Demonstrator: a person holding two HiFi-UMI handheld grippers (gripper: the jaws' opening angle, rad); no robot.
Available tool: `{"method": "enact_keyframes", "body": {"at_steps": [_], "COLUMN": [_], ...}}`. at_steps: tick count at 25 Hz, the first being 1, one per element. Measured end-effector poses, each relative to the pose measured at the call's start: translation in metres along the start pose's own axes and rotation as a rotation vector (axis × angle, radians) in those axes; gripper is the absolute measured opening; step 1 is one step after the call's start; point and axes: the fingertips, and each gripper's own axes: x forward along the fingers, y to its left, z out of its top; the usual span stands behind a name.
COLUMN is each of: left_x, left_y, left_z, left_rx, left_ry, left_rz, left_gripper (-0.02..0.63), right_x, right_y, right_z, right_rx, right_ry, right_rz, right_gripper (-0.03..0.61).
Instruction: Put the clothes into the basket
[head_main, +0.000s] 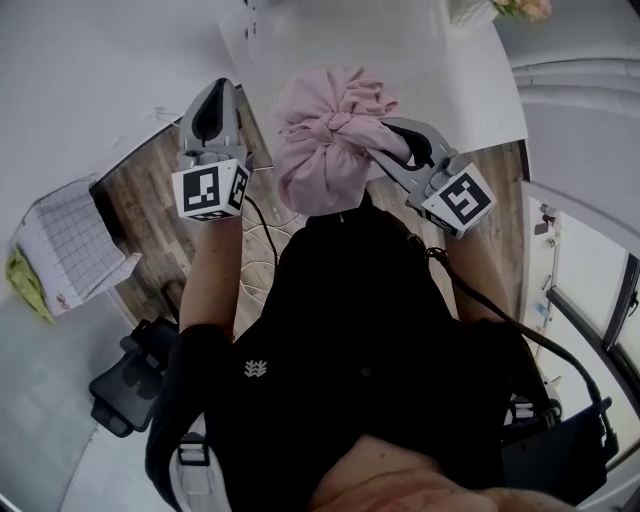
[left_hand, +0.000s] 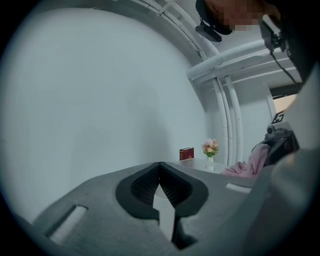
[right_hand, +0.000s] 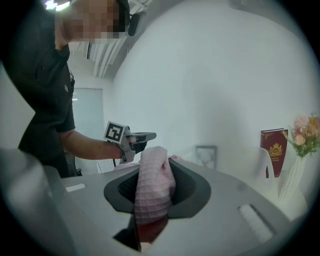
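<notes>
While the right claw (right_hand: 153, 172) bites down on a fold of the pink waffle-knit garment (head_main: 325, 140), the cloth bulges up between the dark pads, and that is a firm pinch. From the head view the garment hangs bunched and knotted-looking in the air, right in front of the person's black shirt (head_main: 370, 330) and at the near edge of the white desk (head_main: 120, 60), with wooden floor (head_main: 150, 190) showing beneath it. Over on the other side, the left claw (left_hand: 160, 172) is raised just beside the bundle but apart from it, its tips pressed together with nothing between them. Look past those jaws and a red book (left_hand: 186, 153) stands on the desk near a small vase of flowers (left_hand: 210, 148). Off to the person's left, a white grid-patterned container (head_main: 65, 240) sits low beside the desk, well apart from the garment.
</notes>
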Motion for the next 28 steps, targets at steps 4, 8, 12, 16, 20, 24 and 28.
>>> {"method": "enact_keyframes", "body": {"at_steps": [4, 8, 12, 16, 20, 24, 28], "left_x": [-0.009, -0.016, -0.012, -0.011, -0.008, -0.004, -0.007], "left_y": [0.006, 0.008, 0.008, 0.004, -0.001, -0.003, -0.003], "left_z": [0.021, 0.038, 0.053, 0.069, 0.085, 0.1, 0.115], "left_rx": [0.002, 0.008, 0.014, 0.024, 0.035, 0.05, 0.061], "left_ry": [-0.024, -0.053, -0.09, -0.114, -0.14, -0.165, -0.192], "left_rz": [0.021, 0.034, 0.043, 0.042, 0.039, 0.037, 0.037], "left_gripper": [-0.002, 0.0, -0.002, -0.002, 0.0, -0.002, -0.002], "right_x": [-0.006, -0.012, -0.018, -0.031, -0.038, -0.042, -0.045], "right_y": [0.003, 0.008, -0.005, -0.02, -0.036, -0.049, -0.06], "right_z": [0.034, 0.061, 0.081, 0.102, 0.12, 0.134, 0.146], "right_rx": [-0.013, -0.069, -0.083, -0.104, -0.122, -0.128, -0.133], "right_ry": [-0.037, -0.097, -0.142, -0.188, -0.218, -0.245, -0.266], "right_rz": [0.0, 0.018, 0.002, -0.03, -0.066, -0.096, -0.127], "right_gripper": [0.106, 0.104, 0.104, 0.104, 0.104, 0.104, 0.104]}}
